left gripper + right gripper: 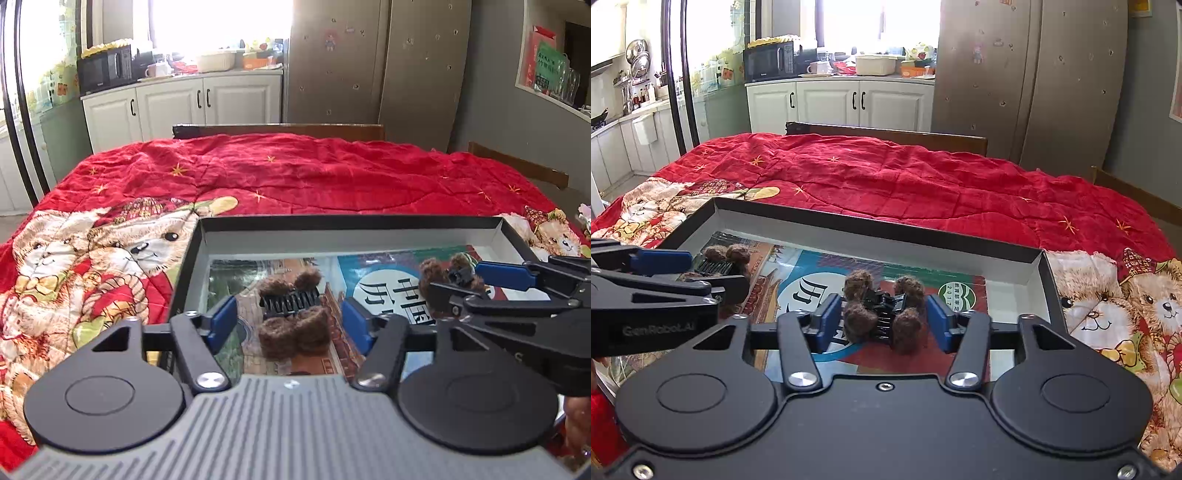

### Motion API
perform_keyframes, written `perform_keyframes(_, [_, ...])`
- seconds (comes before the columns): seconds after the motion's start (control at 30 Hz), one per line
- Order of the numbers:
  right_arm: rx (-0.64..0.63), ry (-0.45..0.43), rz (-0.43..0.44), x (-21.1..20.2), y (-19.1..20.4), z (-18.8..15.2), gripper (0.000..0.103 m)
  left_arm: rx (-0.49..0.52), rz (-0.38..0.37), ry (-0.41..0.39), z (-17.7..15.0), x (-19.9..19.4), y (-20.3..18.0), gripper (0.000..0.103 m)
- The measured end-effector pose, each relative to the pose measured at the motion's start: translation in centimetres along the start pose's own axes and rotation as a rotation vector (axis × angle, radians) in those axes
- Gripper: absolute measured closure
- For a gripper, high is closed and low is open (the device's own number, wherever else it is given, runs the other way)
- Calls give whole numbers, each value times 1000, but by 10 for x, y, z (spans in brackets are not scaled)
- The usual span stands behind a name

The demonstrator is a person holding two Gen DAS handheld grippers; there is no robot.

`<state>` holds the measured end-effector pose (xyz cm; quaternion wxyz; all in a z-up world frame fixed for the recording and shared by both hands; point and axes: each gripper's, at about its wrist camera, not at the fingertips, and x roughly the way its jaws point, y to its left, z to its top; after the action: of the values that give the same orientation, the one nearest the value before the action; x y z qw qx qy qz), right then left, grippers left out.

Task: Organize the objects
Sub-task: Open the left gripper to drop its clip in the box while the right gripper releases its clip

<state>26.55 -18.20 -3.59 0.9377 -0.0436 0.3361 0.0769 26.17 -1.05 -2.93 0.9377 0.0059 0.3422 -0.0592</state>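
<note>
Shallow black cardboard tray [511,229] on red quilt [295,173]. Left gripper [291,317] jaws apart, brown fuzzy black-toothed hair claw [291,314] lying between, untouched. Right gripper [881,323] likewise spread around second matching claw [882,310].

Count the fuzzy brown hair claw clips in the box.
2. One hair claw clip lies between the open left tongs; the other lies between the open right tongs. None seems hidden.

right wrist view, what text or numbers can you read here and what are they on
"GenRobot.AI": on the left gripper body.
"2017": in the green badge on the printed sheet lining the box.
"历": large character on that sheet; the rest is covered.
Microwave label: too small to read.
</note>
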Motion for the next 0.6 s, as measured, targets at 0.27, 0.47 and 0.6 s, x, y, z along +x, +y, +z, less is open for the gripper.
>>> perform_keyframes(0.27, [14,-28,25,-14,0,3,42,-1,-7,-24,4,-21,5,20])
perform_keyframes(0.47, [22,-53,48,-37,-1,5,42,19,-5,-51,4,-43,8,18])
perform_keyframes(0.6, [12,-68,60,-56,-1,3,42,30,-4,-69,1,-60,12,17])
